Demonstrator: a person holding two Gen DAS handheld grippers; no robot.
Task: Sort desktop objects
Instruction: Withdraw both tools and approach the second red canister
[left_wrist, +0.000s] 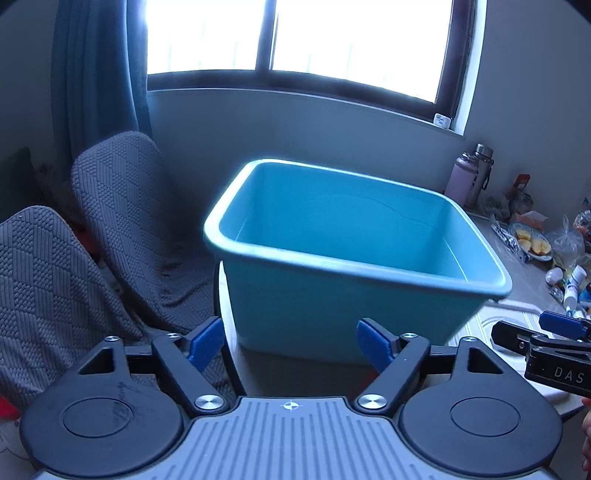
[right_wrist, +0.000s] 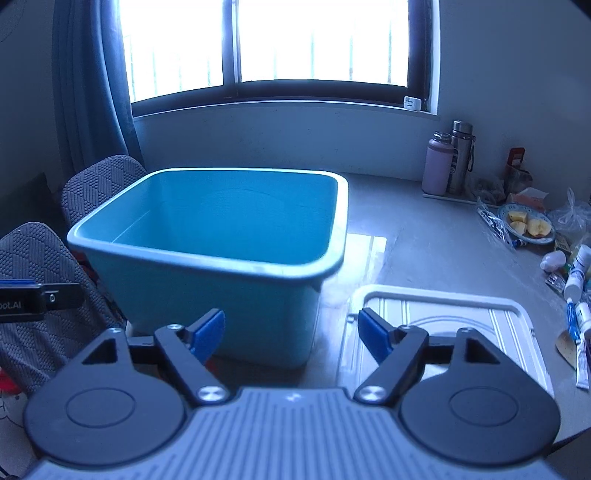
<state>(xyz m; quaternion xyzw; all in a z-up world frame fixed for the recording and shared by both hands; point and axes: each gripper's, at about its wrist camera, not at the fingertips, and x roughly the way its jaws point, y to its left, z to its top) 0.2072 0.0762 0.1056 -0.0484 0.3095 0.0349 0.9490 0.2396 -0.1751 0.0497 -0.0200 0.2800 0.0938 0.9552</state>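
Note:
A large light-blue plastic bin (left_wrist: 354, 236) stands on the grey table, nothing visible inside it; it is also in the right wrist view (right_wrist: 221, 229). My left gripper (left_wrist: 290, 341) is open just short of the bin's near wall, nothing between its blue pads. My right gripper (right_wrist: 291, 336) is open too, near the bin's right corner and over a white lid (right_wrist: 443, 325) lying flat on the table. The right gripper (left_wrist: 554, 332) shows at the right edge of the left wrist view. Small desktop items, tubes and bottles (right_wrist: 576, 288), lie at the table's right side.
Two chairs with grey textured covers (left_wrist: 110, 229) stand left of the table. A pink bottle (right_wrist: 437, 164) and a steel flask (right_wrist: 460, 155) stand at the back right. A plate of fruit pieces (right_wrist: 526, 223) and plastic bags sit nearby. A window and blue curtain are behind.

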